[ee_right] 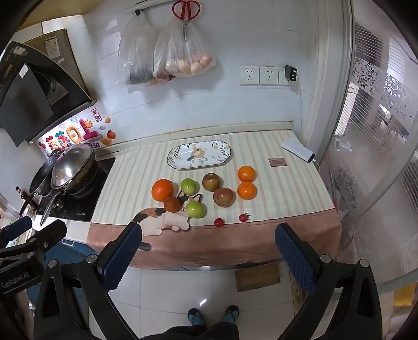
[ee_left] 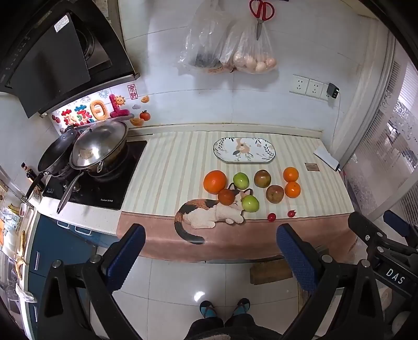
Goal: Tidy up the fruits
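Observation:
Fruit lies on a striped cloth on the counter: a big orange (ee_left: 214, 181), a small dark orange (ee_left: 226, 196), two green apples (ee_left: 241, 180) (ee_left: 250, 203), two brownish apples (ee_left: 262, 178) (ee_left: 274, 193), two tangerines (ee_left: 290, 174) (ee_left: 292, 189) and two cherry tomatoes (ee_left: 271, 216) (ee_left: 291, 213). An empty oval patterned plate (ee_left: 244, 150) sits behind them. The same fruit and plate (ee_right: 199, 154) show in the right wrist view. My left gripper (ee_left: 210, 247) and right gripper (ee_right: 207, 245) are open and empty, held back from the counter's front edge above the floor.
A stove with lidded pans (ee_left: 98, 149) stands left of the cloth. Plastic bags (ee_left: 230, 44) and red scissors (ee_left: 261, 13) hang on the wall. A white box (ee_left: 326, 157) and a small card (ee_left: 311, 166) lie at the right. A glass partition (ee_right: 378, 157) bounds the right side.

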`<move>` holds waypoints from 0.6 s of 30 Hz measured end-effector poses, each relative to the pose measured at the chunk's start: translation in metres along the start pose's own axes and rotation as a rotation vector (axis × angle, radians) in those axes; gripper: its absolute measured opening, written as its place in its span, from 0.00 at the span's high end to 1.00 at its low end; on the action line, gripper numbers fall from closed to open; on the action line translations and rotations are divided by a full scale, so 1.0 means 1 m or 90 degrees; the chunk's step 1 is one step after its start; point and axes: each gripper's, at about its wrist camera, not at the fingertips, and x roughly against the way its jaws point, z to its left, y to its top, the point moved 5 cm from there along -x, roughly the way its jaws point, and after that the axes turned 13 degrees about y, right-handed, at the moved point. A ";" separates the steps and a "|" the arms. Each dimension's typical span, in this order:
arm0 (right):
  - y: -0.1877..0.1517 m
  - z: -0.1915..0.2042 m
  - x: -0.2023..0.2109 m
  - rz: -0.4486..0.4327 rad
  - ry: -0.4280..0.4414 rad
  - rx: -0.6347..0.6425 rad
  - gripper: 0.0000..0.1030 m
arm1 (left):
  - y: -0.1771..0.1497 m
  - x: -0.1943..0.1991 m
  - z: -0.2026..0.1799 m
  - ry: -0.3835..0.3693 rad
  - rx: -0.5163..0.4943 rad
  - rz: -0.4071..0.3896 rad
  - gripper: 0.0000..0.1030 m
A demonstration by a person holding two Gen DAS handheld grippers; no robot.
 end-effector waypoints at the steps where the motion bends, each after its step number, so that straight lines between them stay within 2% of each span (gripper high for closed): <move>1: 0.000 0.000 -0.001 0.001 0.000 0.000 0.00 | 0.000 0.000 0.000 0.001 -0.001 -0.004 0.00; 18: 0.004 -0.003 -0.001 -0.007 0.002 -0.001 0.00 | 0.000 0.000 0.000 -0.001 0.001 -0.003 0.00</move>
